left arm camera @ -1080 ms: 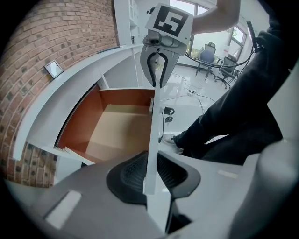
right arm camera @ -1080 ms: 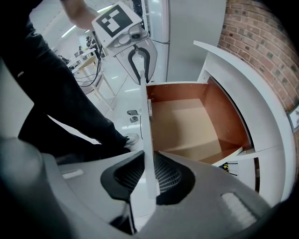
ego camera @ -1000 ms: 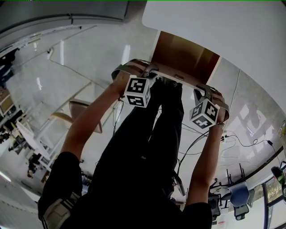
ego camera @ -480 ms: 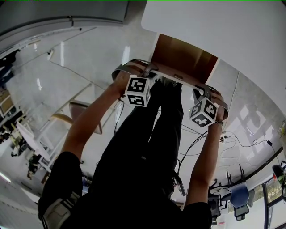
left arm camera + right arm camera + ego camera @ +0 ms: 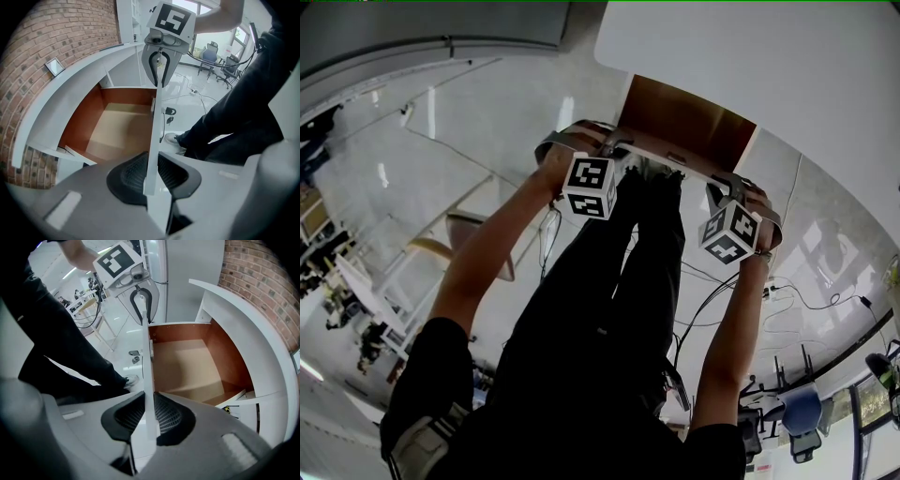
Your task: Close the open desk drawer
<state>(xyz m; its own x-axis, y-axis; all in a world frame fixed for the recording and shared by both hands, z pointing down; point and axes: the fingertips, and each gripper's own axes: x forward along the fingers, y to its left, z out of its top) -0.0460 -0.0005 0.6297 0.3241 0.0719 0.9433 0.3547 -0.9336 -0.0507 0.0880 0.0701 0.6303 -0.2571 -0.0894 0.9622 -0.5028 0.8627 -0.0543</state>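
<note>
The left gripper points steeply down. Its jaws are set narrow and closed on the top edge of the white drawer front, with the black ribbed pads pressing on either face. Further along the same edge, the right gripper clamps the panel the same way, jaws narrow, a pad on each face. The two grippers sit well apart, one towards each end of the front.

Beyond the panel, on the side away from the person, lies the open drawer, with a tan bottom and reddish-brown walls. It is pulled out from under a curved white desk top, which arcs over the drawer's back. A brick wall stands behind the desk.

On the person's side of the grippers are dark-trousered legs and a pale shoe on a glossy white floor. In the head view, both forearms reach down to the grippers, whose marker cubes face upward.
</note>
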